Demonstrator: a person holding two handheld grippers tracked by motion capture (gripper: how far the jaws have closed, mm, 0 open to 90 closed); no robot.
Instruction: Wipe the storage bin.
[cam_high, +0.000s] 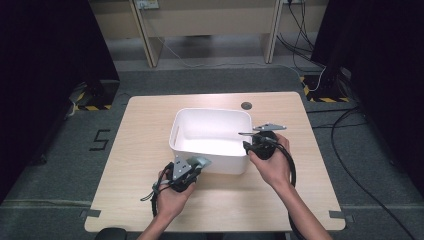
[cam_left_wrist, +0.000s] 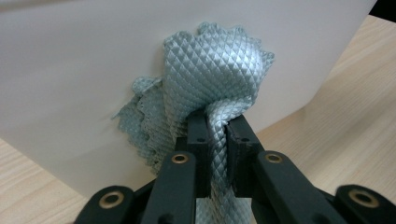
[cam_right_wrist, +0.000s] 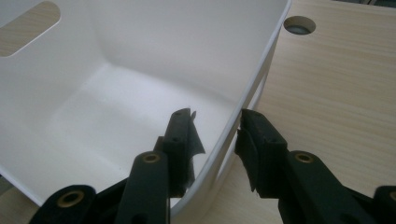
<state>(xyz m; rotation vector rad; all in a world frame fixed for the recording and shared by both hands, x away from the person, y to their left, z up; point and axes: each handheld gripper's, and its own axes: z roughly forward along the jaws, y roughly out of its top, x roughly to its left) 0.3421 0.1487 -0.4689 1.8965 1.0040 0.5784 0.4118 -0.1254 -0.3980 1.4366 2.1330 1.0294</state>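
Note:
A white plastic bin (cam_high: 210, 117) stands in the middle of the wooden table (cam_high: 140, 150). My left gripper (cam_high: 192, 167) is at the bin's near wall, shut on a pale grey-green quilted cloth (cam_high: 201, 161). In the left gripper view the cloth (cam_left_wrist: 219, 70) bunches up out of the left gripper (cam_left_wrist: 217, 120) and presses against the bin's outer wall (cam_left_wrist: 70, 84). My right gripper (cam_high: 248, 142) sits at the bin's right wall. In the right gripper view the right gripper (cam_right_wrist: 217, 116) straddles the bin's rim (cam_right_wrist: 261, 70), one jaw inside and one outside, with a gap left. The bin's floor (cam_right_wrist: 93, 116) is bare.
A round cable hole (cam_high: 246, 105) is set in the table behind the bin, also visible as the cable hole (cam_right_wrist: 299, 24) past the rim. The bin has a handle slot (cam_right_wrist: 28, 21) in its far wall. Cables trail over the grey floor (cam_high: 350, 150) to the right.

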